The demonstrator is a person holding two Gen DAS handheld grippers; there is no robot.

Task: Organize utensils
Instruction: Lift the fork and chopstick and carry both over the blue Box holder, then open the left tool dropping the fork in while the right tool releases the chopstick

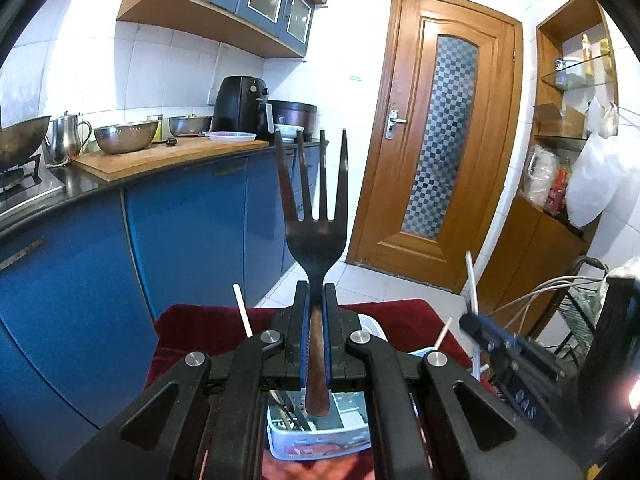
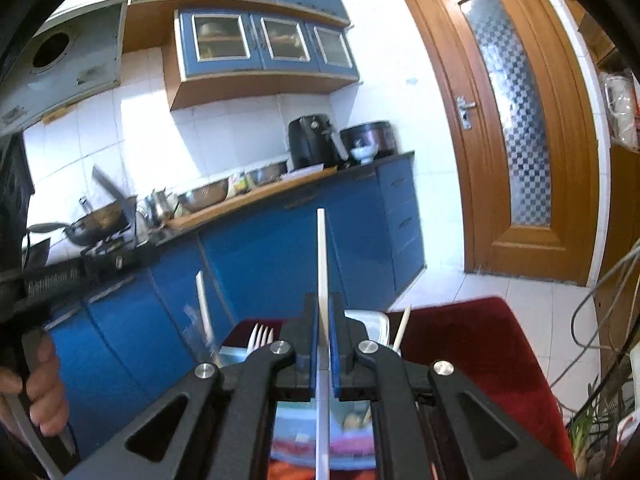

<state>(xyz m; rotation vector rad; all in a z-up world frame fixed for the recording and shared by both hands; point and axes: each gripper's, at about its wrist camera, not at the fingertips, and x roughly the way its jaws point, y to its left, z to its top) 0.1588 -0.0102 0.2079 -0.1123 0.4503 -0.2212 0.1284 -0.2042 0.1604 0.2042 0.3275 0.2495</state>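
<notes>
Left tongs (image 1: 316,300) hiding fork (image 1: 316,216) neck; tray (image 1: 320,440) below mostly blocked

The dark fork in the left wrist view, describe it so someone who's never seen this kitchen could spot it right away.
Start at the wooden door with the checkered glass panel, then look left of it to picture centre. There the dark fork stands upright, tines up, its brown handle clamped in the left gripper. Nearby utensil handles are thin and white; only this one is dark.

Open air ahead toward the blue cabinets (image 1: 180,240) — upright white sticks (image 1: 243,310) flanking below.
</notes>
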